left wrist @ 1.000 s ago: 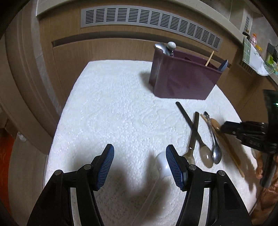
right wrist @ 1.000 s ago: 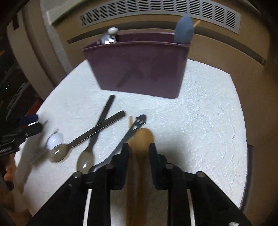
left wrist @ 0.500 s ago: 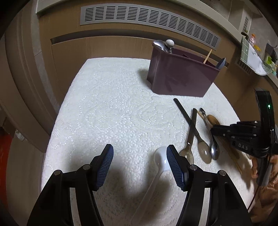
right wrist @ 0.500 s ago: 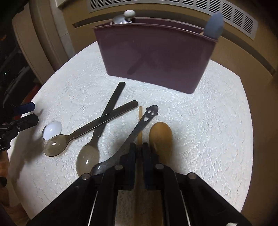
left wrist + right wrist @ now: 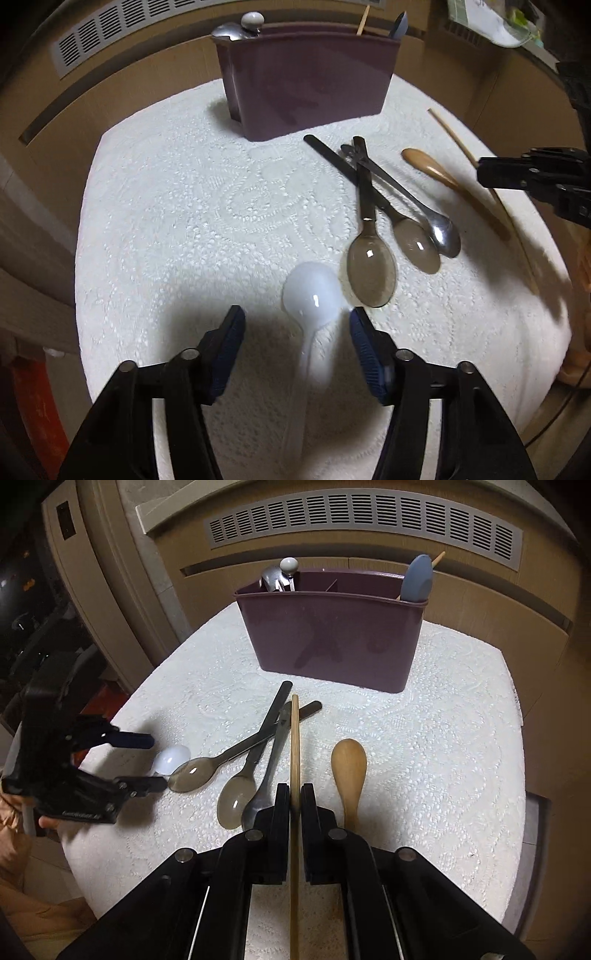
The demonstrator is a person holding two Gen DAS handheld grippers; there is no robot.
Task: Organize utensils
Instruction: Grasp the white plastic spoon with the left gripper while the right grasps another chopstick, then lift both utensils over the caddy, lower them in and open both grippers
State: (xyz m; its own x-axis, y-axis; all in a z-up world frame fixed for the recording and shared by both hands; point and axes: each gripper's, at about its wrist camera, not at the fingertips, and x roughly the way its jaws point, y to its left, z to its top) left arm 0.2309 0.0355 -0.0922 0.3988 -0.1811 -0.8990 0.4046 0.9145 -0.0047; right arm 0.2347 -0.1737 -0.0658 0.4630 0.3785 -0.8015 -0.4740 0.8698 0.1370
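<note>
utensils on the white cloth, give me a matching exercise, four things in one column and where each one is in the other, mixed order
Things
1. white spoon
2. wooden chopstick
3. wooden spoon
4. blue spatula

Places
A. standing in the purple caddy
B. lying on the cloth, right of the clamped stick
C. between the open pads of the left tool
D. clamped in the right tool

Pairs: 1-C, 2-D, 3-B, 4-A
</note>
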